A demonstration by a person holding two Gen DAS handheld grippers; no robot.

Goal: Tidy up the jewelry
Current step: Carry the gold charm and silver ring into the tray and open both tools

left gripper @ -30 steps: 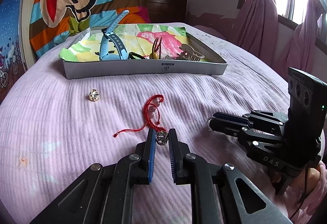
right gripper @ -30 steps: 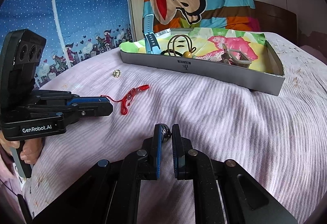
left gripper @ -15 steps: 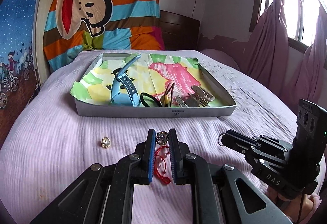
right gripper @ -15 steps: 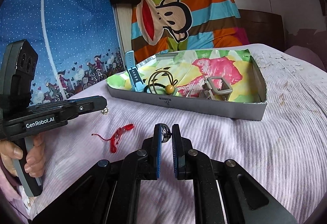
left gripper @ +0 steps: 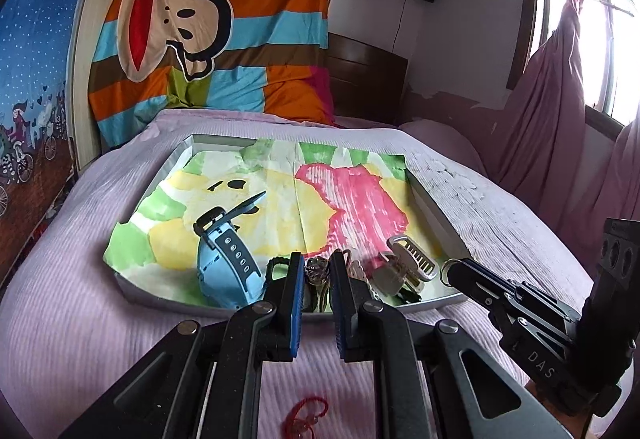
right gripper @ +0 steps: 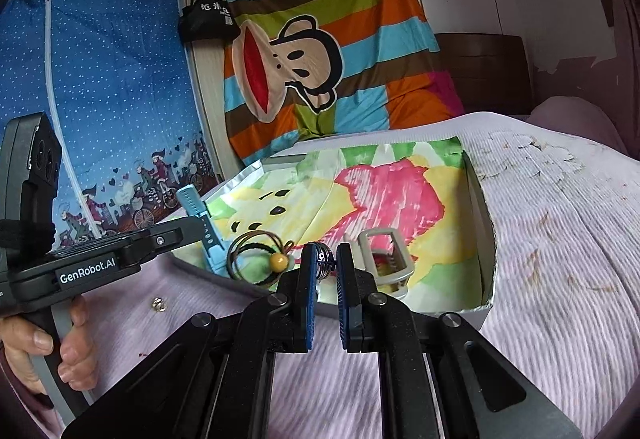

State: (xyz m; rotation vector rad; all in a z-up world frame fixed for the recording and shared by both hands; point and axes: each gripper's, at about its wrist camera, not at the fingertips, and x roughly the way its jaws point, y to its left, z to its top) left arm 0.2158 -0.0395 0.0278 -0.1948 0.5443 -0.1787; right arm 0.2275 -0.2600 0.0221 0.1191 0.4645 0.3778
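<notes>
My left gripper point(left gripper: 317, 266) is shut on a small sparkly silver ring point(left gripper: 316, 271), held just above the near wall of the grey tray point(left gripper: 168, 295). In the right wrist view my right gripper point(right gripper: 326, 253) is shut on a banded silver ring point(right gripper: 325, 263) over the tray's near edge point(right gripper: 486, 239). Inside the tray lie a blue watch point(left gripper: 224, 271), a beige hair clip point(right gripper: 384, 259) and a dark hair tie with a yellow bead point(right gripper: 277, 261). A red cord bracelet point(left gripper: 306, 415) lies on the bed under my left gripper. A small gold ring point(right gripper: 159, 304) sits on the bedspread.
The tray is lined with colourful paper point(left gripper: 320, 195) and rests on a lilac bedspread point(right gripper: 560, 279). A striped monkey blanket point(left gripper: 200, 39) hangs behind it, with a pink curtain point(left gripper: 560, 99) on the right. A person's hand point(right gripper: 36, 347) grips the left gripper's handle.
Both grippers have lifted from the bedspread and moved forward to the tray's near edge, each still holding its ring. The red bracelet and gold ring stayed behind on the bed.
</notes>
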